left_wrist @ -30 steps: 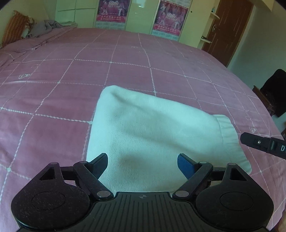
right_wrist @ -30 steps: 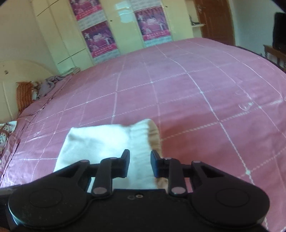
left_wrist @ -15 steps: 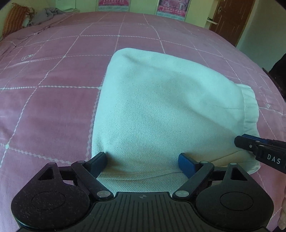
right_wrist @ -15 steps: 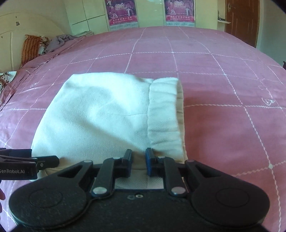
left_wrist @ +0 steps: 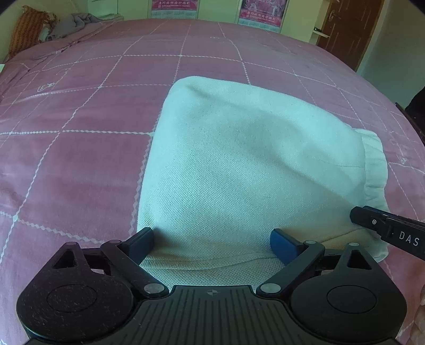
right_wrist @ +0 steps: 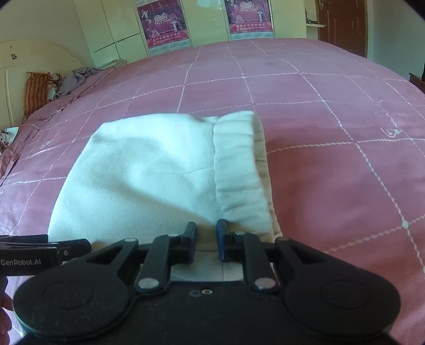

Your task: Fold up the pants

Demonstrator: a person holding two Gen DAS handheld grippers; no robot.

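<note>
The white pants (left_wrist: 249,169) lie folded into a compact block on the pink checked bedspread (left_wrist: 79,148); they also show in the right wrist view (right_wrist: 148,169), with the ribbed waistband (right_wrist: 236,164) at the right end. My left gripper (left_wrist: 212,238) is open wide, its fingers on either side of the near edge of the pants. My right gripper (right_wrist: 206,236) has its jaws close together over the near edge by the waistband, with a narrow gap between them. Its tip shows in the left wrist view (left_wrist: 372,221).
The bedspread (right_wrist: 332,132) stretches far and to both sides. A striped pillow (right_wrist: 35,93) and grey clothes (right_wrist: 79,78) lie at the headboard end on the left. Cupboards with posters (right_wrist: 164,24) and a brown door (right_wrist: 342,24) stand behind the bed.
Both grippers dropped toward the near edge of the pants, then drew back a little. The right jaws closed further, then parted slightly. The left stayed open.
</note>
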